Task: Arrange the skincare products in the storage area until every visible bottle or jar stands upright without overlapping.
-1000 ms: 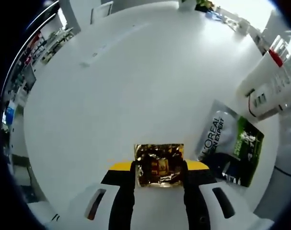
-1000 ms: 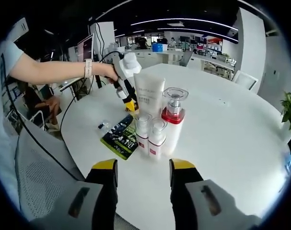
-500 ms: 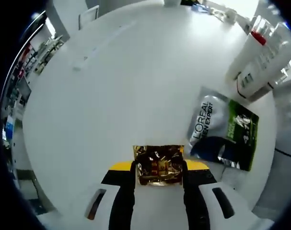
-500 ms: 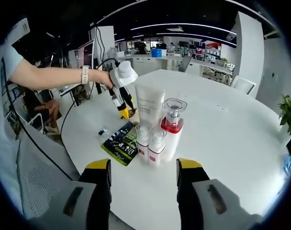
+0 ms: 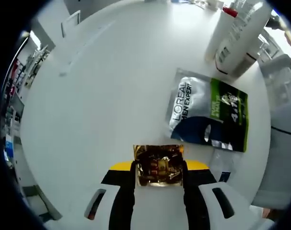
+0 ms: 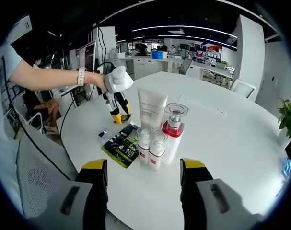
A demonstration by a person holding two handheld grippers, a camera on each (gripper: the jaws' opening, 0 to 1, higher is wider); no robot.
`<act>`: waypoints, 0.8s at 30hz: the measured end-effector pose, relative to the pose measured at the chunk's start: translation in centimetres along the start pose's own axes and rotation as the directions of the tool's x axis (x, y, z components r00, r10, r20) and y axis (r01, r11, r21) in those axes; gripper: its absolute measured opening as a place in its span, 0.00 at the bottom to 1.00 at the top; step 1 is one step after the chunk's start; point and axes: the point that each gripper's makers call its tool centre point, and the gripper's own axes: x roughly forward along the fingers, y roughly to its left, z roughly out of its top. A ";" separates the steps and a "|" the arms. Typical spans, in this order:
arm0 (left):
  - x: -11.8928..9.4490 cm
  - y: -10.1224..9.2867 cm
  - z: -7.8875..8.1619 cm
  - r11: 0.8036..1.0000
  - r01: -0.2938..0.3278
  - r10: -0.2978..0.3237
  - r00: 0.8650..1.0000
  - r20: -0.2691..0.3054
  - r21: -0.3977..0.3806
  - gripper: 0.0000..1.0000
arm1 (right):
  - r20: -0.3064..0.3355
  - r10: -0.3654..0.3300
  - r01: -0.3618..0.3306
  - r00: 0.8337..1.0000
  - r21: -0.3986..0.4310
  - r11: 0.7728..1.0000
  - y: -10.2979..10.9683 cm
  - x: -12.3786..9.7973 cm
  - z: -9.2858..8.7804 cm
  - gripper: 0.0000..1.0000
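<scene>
Skincare products sit clustered near the middle of the round white table (image 6: pixel 222 139): white tube (image 6: pixel 151 108), clear-capped pump bottle (image 6: pixel 174 127) with a red collar, and two small bottles (image 6: pixel 151 146) in front, all upright, touching or nearly so. L'Oreal Men Expert sachet (image 5: pixel 208 111) lies flat just beside the small bottles on the person's side. Left gripper (image 5: pixel 159 173) is clamped on a small gold foil sachet (image 5: pixel 158 164), held just above the table, apart from the flat sachet; the right gripper view puts it (image 6: pixel 117 116) behind the sachet, beside the tube. Right gripper (image 6: pixel 144 178) hangs with jaws wide, nothing between them, short of the cluster. Risks, as judgement: foil is thin and slick, could slip from the jaws or land overlapping the flat sachet if released close; a swing toward the tube could knock it into the bottles. Hard to tell: whether the small bottles touch each other, foil sachet print, and a small clear item (image 5: pixel 224 166) by the flat sachet's edge. Tube and bottle tops are cut off in the left gripper view.
</scene>
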 end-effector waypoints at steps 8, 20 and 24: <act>0.3 -0.9 -0.2 0.998 0.027 -0.027 1.000 -0.010 0.064 0.36 | 0.012 -0.022 0.022 1.000 -0.001 1.000 -0.3 -0.1 0.3 0.72; 0.7 -1.4 -0.5 0.975 0.075 -0.073 0.997 -0.022 0.211 0.36 | 0.007 -0.025 0.025 1.000 -0.006 1.000 -0.3 -0.1 0.1 0.72; 0.9 -1.2 -0.3 0.971 0.073 -0.070 0.997 -0.022 0.229 0.36 | 0.004 -0.022 0.022 1.000 -0.005 1.000 -0.3 0.0 0.1 0.72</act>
